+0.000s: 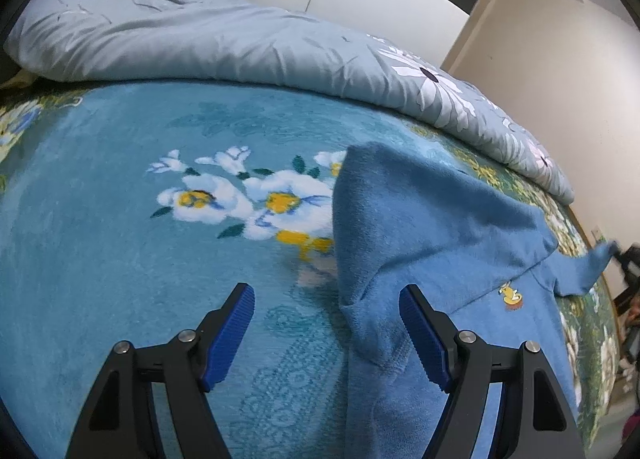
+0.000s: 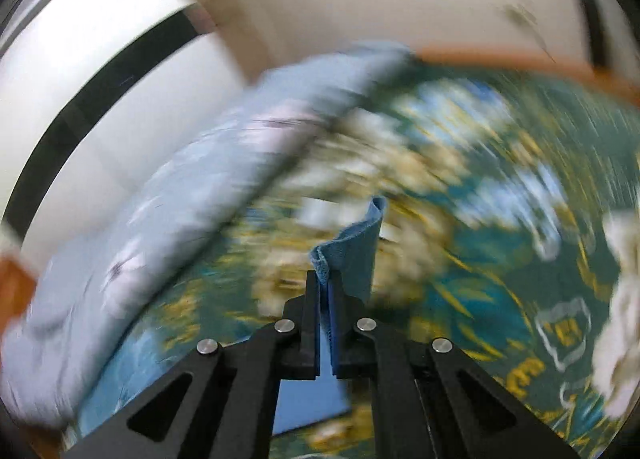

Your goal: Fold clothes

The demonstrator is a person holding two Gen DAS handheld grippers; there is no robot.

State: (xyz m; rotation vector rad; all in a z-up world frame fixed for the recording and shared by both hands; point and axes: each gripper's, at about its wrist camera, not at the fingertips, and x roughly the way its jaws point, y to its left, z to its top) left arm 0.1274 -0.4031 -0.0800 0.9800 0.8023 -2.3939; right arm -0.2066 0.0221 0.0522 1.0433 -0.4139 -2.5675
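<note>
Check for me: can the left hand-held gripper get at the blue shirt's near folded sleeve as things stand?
Probably yes. The left hand-held gripper is open, the blue shirt sleeve fold lies just ahead by its right finger, nothing between.

Left wrist view is pretty clean: soft, even indoor light, no harsh glare, only faint shadows under the folds of the blue shirt (image 1: 432, 227) and along the edge of the grey quilt (image 1: 224, 43). Heavy fisheye bend, so the bed (image 1: 100, 219) bulges like a dome and the corners go black. A bit of smear at the far right edge.

Right wrist view is a mess of swirling motion blur; the bedspread pattern is streaked. Only the right gripper (image 2: 325, 291) and the pinched cloth look sharp. Bright washed-out wall up top.
</note>
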